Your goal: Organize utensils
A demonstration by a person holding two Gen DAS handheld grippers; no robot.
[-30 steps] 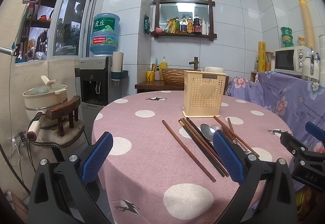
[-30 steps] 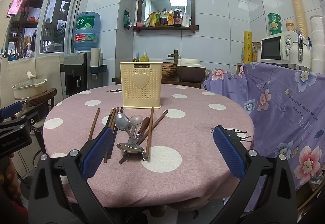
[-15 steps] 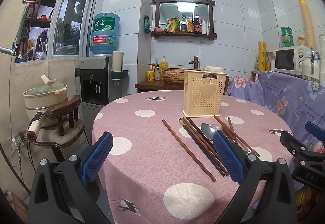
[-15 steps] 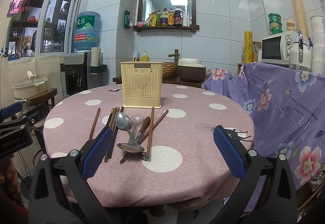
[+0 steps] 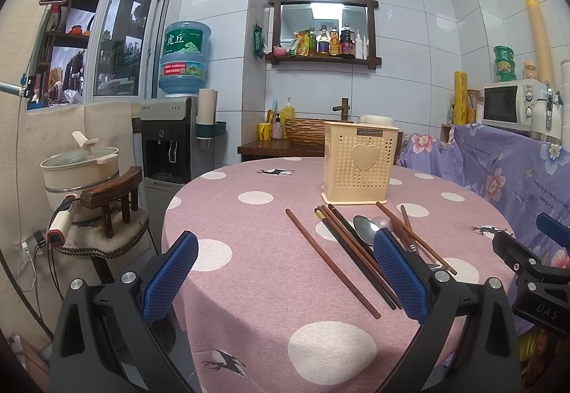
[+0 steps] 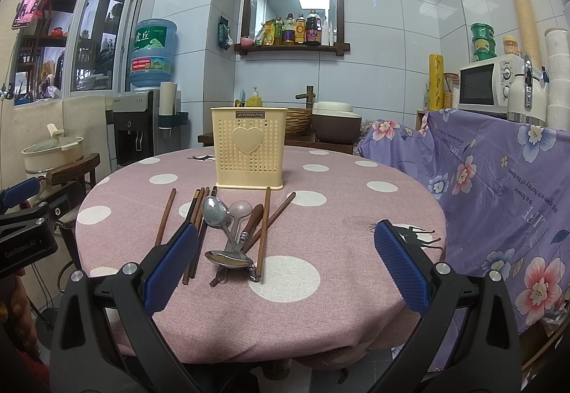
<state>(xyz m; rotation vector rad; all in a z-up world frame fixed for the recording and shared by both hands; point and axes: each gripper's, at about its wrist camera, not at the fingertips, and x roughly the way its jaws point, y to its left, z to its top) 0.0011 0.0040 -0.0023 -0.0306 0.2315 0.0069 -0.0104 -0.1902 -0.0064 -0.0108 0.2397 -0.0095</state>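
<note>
A cream perforated utensil holder (image 6: 249, 152) with a heart on its front stands upright on the round pink polka-dot table (image 6: 356, 215); it also shows in the left wrist view (image 5: 358, 168). In front of it lie several brown chopsticks (image 6: 263, 232), two metal spoons (image 6: 215, 211) and a pink spoon (image 6: 240, 209). The chopsticks (image 5: 329, 263) and a spoon (image 5: 363, 227) also show in the left wrist view. My left gripper (image 5: 285, 280) is open and empty above the table's near left edge. My right gripper (image 6: 285, 272) is open and empty at the near edge, right of the pile.
A water dispenser (image 5: 171, 143), a pot (image 5: 80, 165) and a small wooden stool (image 5: 114, 195) stand left of the table. A purple floral cloth (image 6: 498, 197) covers a counter on the right with a microwave (image 6: 488, 88). A sink counter (image 6: 313, 136) is behind.
</note>
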